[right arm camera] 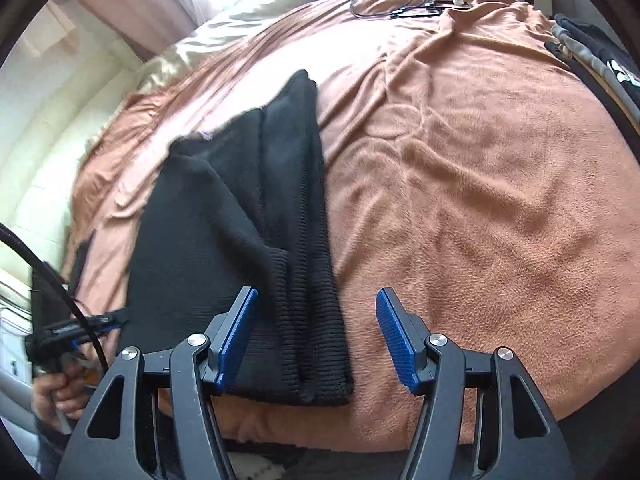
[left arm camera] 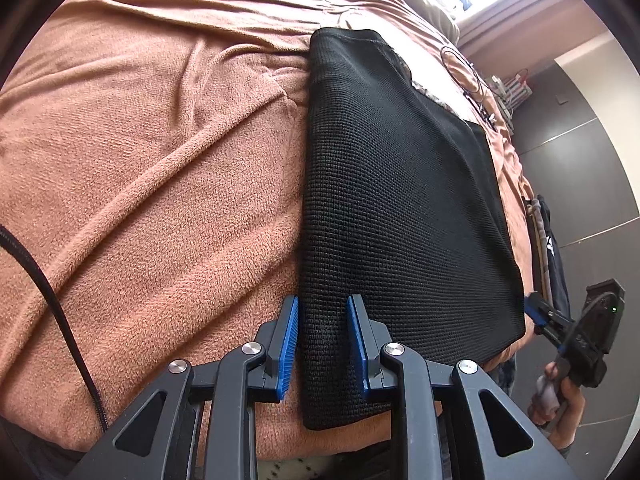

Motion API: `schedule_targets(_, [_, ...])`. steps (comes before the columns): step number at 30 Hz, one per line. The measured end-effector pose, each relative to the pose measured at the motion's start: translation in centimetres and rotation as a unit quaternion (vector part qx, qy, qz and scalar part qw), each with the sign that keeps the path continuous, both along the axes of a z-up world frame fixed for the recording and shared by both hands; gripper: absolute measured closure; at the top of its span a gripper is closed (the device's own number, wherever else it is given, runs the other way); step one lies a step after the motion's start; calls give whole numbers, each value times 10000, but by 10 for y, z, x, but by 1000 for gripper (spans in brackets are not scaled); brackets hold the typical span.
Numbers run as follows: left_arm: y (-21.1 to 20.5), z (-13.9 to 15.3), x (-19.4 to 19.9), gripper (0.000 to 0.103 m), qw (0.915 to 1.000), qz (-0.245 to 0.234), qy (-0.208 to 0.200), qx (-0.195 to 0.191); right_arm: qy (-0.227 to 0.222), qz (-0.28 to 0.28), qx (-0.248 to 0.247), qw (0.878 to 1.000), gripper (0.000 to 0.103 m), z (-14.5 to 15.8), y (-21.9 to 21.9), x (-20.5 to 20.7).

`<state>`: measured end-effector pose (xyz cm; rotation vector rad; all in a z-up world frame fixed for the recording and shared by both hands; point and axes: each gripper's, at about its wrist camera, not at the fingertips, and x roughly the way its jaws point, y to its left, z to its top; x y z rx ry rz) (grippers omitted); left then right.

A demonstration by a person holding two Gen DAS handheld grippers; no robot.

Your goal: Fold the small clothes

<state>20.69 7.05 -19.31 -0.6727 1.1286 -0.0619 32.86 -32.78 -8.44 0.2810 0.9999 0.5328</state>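
Left claw (left arm camera: 322,344) sits narrowly open w/ the folded edge of the black knit garment (left arm camera: 400,184) between its blue pads, but can't tell if they actually pinch it. Right claw (right arm camera: 316,340) gapes wide, holding nothing; garment's ribbed hem lies just under/ahead of it, toward its left pad, on the brown fleece blanket (right arm camera: 460,184) covering the bed.

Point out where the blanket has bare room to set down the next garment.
Free: the blanket between the black knit garment and the dark clothes pile. Also bare beyond the garment's other edge. Crowded: the far end, by the cables.
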Motion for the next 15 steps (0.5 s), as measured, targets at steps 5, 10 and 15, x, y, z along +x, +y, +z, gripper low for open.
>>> schedule_targets(5, [-1, -1, 2, 78, 10000, 8, -3, -2, 298, 128, 532, 9981, 44, -2, -17, -14])
schedule_targets(10, [-1, -1, 2, 78, 10000, 8, -19, -16, 693, 95, 1070, 9918, 44, -21, -31, -21])
schedule_targets(15, [1, -1, -2, 78, 10000, -2, -29, -58, 899, 75, 1363, 9865, 44, -38, -29, -17])
